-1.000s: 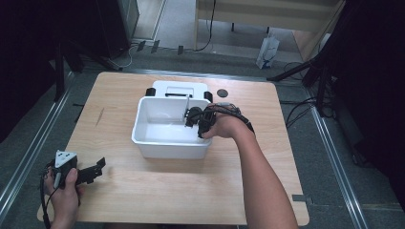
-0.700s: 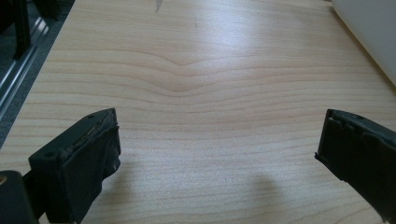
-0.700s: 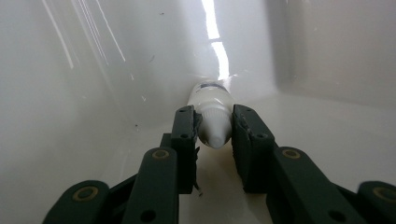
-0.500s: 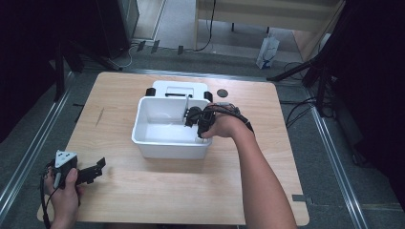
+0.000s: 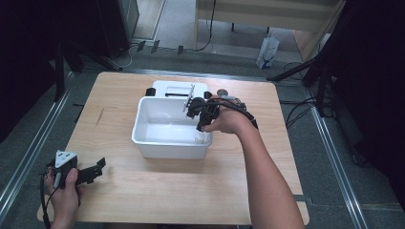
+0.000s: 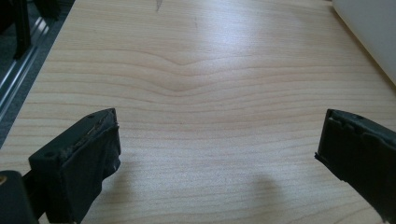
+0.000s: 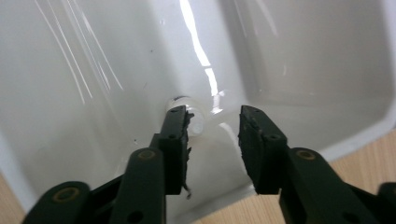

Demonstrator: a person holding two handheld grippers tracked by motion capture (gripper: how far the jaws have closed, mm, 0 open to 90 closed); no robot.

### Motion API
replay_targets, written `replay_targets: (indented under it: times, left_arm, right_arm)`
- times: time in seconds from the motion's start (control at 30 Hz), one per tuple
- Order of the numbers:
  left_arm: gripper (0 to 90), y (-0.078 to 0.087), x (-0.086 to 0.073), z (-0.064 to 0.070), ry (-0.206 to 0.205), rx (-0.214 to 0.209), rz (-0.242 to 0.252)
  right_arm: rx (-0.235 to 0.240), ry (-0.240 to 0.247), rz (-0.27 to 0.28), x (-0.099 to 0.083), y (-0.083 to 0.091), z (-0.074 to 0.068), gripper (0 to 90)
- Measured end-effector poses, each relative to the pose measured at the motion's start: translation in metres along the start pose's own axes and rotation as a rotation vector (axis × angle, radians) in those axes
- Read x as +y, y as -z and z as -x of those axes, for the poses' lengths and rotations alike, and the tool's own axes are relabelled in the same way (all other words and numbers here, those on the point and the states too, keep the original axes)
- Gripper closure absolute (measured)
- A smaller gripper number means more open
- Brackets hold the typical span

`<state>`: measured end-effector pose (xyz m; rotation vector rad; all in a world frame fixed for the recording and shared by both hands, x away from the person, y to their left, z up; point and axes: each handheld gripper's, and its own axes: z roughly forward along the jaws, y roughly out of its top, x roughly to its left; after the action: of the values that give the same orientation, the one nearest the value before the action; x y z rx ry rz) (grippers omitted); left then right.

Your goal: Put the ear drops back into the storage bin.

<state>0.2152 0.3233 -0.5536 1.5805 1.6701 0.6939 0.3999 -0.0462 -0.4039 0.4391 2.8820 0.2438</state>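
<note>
Bare wooden table point(image 5: 157, 191) surrounds the white tub point(image 5: 143, 125). Inside the tub, the right gripper point(image 7: 212, 125) stands partly open beside a small white object point(image 7: 196, 122). Near the table's edge, the left gripper point(image 6: 217, 140) gapes wide, empty.

The wooden table point(image 5: 157, 191) carries a white tub point(image 5: 143, 136) directly below the right claw point(image 5: 197, 109), up and right of the left claw point(image 5: 98, 169), with a white box point(image 5: 174, 89) just behind it.

Overhead forward-down; gripper views close, perhaps tub-sharing.
</note>
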Motion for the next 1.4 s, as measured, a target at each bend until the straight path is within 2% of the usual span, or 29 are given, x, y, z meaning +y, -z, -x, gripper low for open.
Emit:
replay_targets:
  times: [0.07, 0.1, 0.13, 0.3, 0.37, 0.5, 0.67, 0.73, 1.0, 1.4]
  left_arm:
    - [0.2, 0.000, 0.000, 0.000, 0.000, 0.001, 0.000]
    - [0.2, 0.000, 0.000, 0.000, 0.001, 0.000, -0.001]
    - [0.2, 0.000, 0.000, 0.000, 0.001, 0.002, -0.001]
    - [0.2, 0.000, 0.000, 0.000, 0.001, 0.000, -0.003]
    - [0.2, 0.000, 0.000, 0.000, 0.001, 0.000, -0.003]
    - [0.2, 0.000, 0.000, 0.000, 0.001, 0.000, -0.004]
    - [0.2, 0.000, 0.000, 0.000, 0.001, 0.000, -0.004]
    - [0.2, 0.000, 0.000, 0.000, 0.001, 0.000, -0.004]
    - [0.2, 0.000, 0.000, 0.000, 0.000, 0.000, -0.003]
    - [0.2, 0.000, 0.000, 0.000, 0.000, 0.000, 0.002]
  right_arm:
    - [-0.004, -0.003, 0.021, 0.000, 0.008, 0.001, 53.2]
    - [0.004, -0.028, 0.012, -0.001, 0.013, 0.001, 50.6]
    - [0.006, -0.031, 0.016, -0.001, 0.015, 0.002, 48.7]
    - [-0.035, -0.086, 0.051, -0.006, 0.035, 0.003, 35.8]
    - [-0.044, -0.104, 0.053, -0.009, 0.040, 0.003, 26.2]
    - [-0.078, -0.157, 0.032, -0.016, 0.046, 0.007, 0.5]
    - [-0.106, -0.208, 0.025, -0.029, 0.052, 0.010, 0.0]
    - [-0.102, -0.219, 0.025, -0.035, 0.054, 0.010, 0.0]
    - [-0.102, -0.229, 0.023, -0.056, 0.055, 0.007, 0.0]
    - [-0.104, -0.283, 0.015, -0.090, 0.048, 0.007, 0.0]
